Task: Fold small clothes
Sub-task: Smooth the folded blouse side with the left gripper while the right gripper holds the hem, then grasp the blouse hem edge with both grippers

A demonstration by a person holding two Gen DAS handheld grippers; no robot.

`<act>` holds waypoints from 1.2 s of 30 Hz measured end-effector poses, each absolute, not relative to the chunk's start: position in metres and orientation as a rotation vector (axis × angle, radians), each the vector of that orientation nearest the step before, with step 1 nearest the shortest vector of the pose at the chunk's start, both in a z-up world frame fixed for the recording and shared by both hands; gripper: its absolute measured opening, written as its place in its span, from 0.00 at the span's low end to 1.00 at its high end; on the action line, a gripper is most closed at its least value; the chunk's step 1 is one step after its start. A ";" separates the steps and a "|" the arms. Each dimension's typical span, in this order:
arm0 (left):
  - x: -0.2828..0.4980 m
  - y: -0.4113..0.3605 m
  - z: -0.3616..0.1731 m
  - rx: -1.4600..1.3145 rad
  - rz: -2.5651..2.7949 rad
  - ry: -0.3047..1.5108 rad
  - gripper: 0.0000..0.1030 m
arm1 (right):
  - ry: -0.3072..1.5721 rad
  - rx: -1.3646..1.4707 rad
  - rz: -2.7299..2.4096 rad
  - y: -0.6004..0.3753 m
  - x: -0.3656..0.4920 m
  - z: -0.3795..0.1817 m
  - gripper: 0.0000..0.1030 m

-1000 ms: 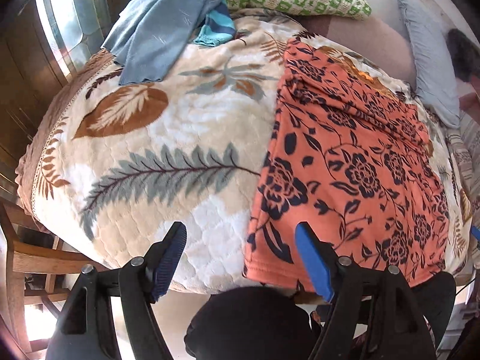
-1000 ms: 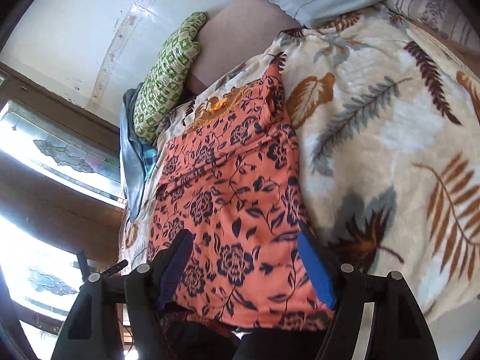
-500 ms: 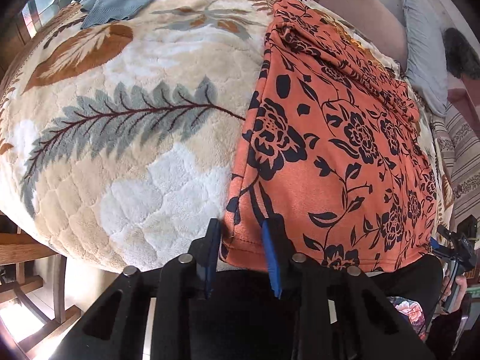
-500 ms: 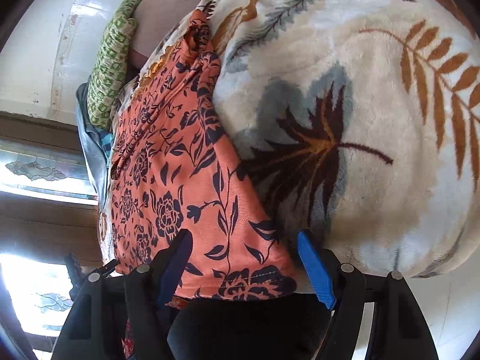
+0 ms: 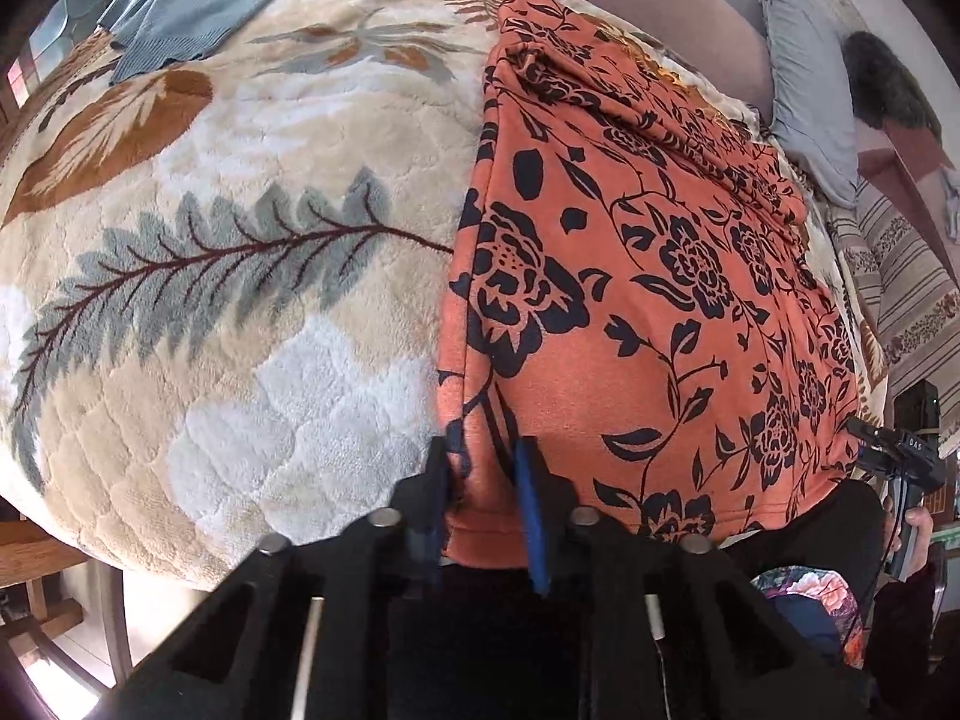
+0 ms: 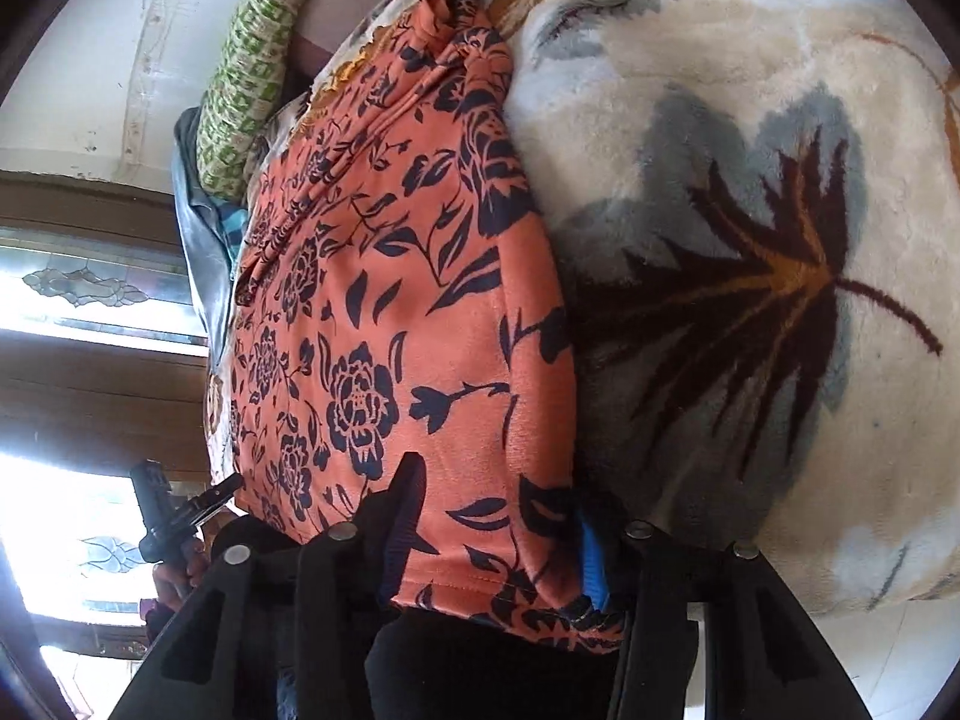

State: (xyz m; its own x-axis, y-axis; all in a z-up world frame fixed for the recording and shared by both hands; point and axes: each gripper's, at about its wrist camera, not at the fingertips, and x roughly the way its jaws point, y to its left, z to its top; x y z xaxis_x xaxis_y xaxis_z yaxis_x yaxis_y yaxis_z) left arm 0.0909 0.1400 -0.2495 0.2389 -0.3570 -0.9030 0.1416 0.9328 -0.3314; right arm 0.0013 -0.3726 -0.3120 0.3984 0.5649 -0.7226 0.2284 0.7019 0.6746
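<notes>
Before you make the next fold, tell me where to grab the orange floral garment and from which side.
Grip the orange floral garment at its two near hem corners, coming in from the bed's near edge. The hem overhangs the leaf-print blanket there, so fingers can straddle it. The left gripper is pinched on one corner; the right gripper straddles the other.

The left tool (image 5: 483,489) pinches the near-left hem corner of an orange floral garment (image 5: 648,276), lower centre of frame, spread over a leaf-patterned blanket (image 5: 240,276) on a bed. A blue cloth (image 5: 198,0) lies upper left; a grey pillow (image 5: 804,78) sits upper right.
</notes>
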 end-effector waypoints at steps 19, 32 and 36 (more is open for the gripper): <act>0.141 0.163 -0.172 -0.443 -0.476 1.124 0.06 | 0.910 1.048 0.493 -0.367 0.040 -0.236 0.30; 0.133 0.162 -0.187 -0.389 -0.424 1.159 0.06 | 1.167 0.719 0.145 -0.369 0.028 -0.234 0.84; 0.115 0.171 -0.185 -0.417 -0.416 1.145 0.06 | 1.260 0.508 0.126 -0.313 0.023 -0.237 0.84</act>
State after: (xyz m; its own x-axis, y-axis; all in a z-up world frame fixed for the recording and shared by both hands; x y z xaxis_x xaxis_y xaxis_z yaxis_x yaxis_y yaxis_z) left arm 0.1154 0.1714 -0.1854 0.3545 -0.5178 -0.7786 0.1027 0.8492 -0.5180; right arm 0.0226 -0.3131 -0.2369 0.3154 0.3641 -0.8763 0.1829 0.8828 0.4326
